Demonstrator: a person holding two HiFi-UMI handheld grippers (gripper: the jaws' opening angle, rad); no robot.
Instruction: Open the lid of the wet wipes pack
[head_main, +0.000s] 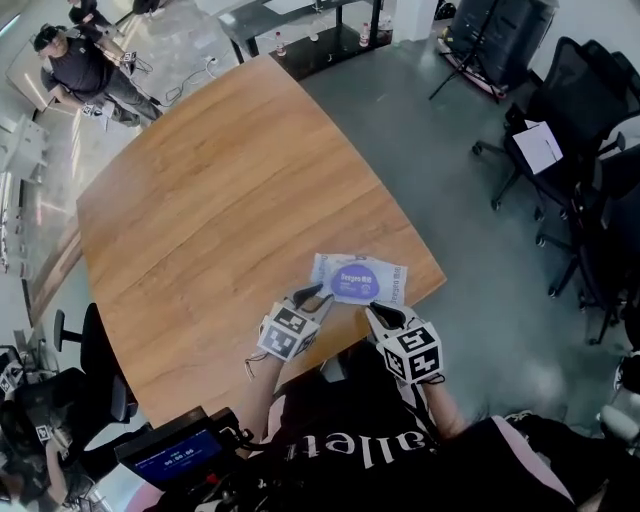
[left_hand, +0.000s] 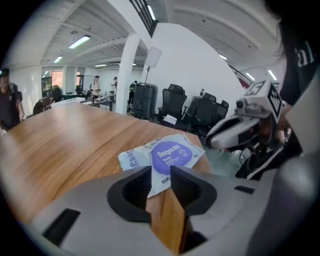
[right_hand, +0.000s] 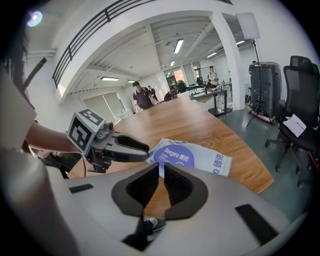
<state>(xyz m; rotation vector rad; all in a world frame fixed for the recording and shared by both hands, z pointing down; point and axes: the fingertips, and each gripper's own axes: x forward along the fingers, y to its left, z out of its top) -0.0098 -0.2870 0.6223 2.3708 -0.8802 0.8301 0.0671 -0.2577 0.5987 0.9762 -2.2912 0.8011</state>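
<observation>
On our left, at the near edge of the wooden table (head_main: 200, 200), the left gripper (head_main: 318, 294) points down and forward. Its jaws stand moderately apart and grip nothing. Its tips sit right at the near left corner of the wet wipes pack (head_main: 358, 279), and in the left gripper view that corner shows in the gap between them, unpressed. The pack lies flat and face up close to the table's right corner, its round purple lid (left_hand: 171, 154) lying flat against the film. To the right of it, the right gripper (head_main: 378, 312) tips down toward the pack's near edge, just short of it. Its jaws are drawn almost together, with only a thin slit left, and we see nothing held between them. Beyond the table's right side stand black office chairs (head_main: 570, 110).
</observation>
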